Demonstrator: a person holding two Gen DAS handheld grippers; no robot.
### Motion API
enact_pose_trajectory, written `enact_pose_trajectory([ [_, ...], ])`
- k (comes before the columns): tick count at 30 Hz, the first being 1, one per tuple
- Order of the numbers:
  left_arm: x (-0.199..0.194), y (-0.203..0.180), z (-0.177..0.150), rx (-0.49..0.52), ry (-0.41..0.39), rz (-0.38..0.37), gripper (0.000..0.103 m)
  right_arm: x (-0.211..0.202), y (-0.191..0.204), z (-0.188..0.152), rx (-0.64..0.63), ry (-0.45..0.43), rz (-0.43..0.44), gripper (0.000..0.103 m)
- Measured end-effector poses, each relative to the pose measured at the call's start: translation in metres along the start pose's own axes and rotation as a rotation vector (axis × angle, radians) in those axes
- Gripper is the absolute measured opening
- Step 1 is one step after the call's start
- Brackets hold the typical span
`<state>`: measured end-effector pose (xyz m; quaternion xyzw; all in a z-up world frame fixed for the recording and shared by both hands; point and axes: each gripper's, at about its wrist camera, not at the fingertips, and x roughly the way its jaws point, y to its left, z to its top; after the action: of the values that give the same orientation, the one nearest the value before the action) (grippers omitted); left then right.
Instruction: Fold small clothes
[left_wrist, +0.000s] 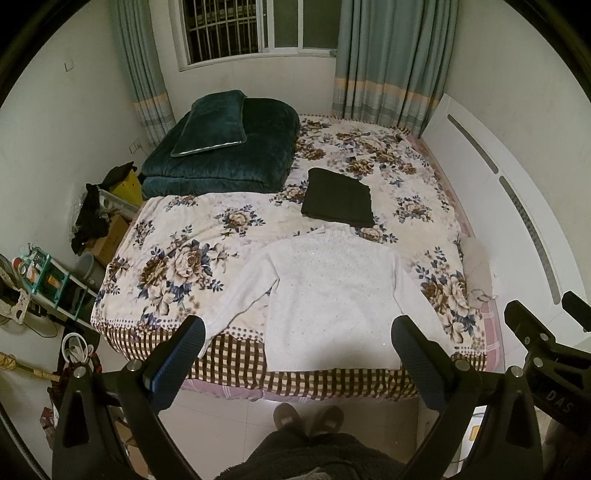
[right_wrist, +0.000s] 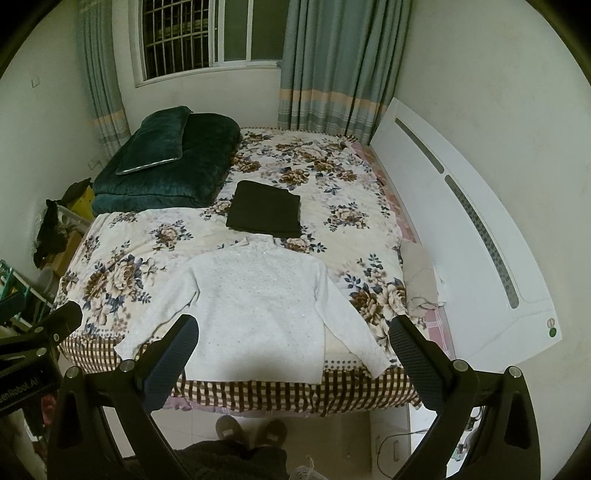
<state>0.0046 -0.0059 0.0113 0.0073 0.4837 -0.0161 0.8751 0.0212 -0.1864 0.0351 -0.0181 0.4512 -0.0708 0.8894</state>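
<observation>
From my remote station, both grippers hang above the foot of a bed (left_wrist: 173, 236), jaws spread wide and holding nothing. The left gripper (left_wrist: 297, 338) frames the hem of a white sweater (left_wrist: 332, 295); the right gripper (right_wrist: 293, 338) frames the same hem from slightly further right.

The sweater lies flat on the floral bedspread at the bed's near edge, its long axis running away from me, collar toward the window (left_wrist: 258, 27) and hem at the checked border. Both sleeves angle outward and down toward the near edge. Just beyond the collar sits a folded black garment (left_wrist: 338, 197), and a dark green quilt (left_wrist: 225, 155) with a pillow on top is stacked at the far left corner.

Only the left view shows a teal shelf rack (left_wrist: 48, 280) and clutter along the left wall. Only the right view shows the full white headboard (right_wrist: 461, 229), with a round green sticker at its near end.

Partial lettering reads "DAS" on the right gripper as seen from the left camera, and "enRobot.AI" on the left gripper as seen from the right. 2 slippers (left_wrist: 306, 417) stand on the tiled floor below.
</observation>
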Motion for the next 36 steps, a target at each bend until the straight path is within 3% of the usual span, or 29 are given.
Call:
enact_pose_trajectory([
  [12, 0.0, 0.003, 0.005, -0.002, -0.004, -0.001, 0.103, -0.002, 0.003, 0.0, -0.002, -0.001, -0.001, 0.103],
  [18, -0.01, -0.001, 0.023, -0.005, -0.006, 0.0, 0.103, -0.004, 0.003, -0.001, -0.002, -0.001, -0.001, 0.103],
  [36, -0.012, 0.001, 0.023, -0.005, -0.013, -0.001, 0.103, -0.005, 0.004, -0.002, -0.003, -0.001, 0.001, 0.103],
])
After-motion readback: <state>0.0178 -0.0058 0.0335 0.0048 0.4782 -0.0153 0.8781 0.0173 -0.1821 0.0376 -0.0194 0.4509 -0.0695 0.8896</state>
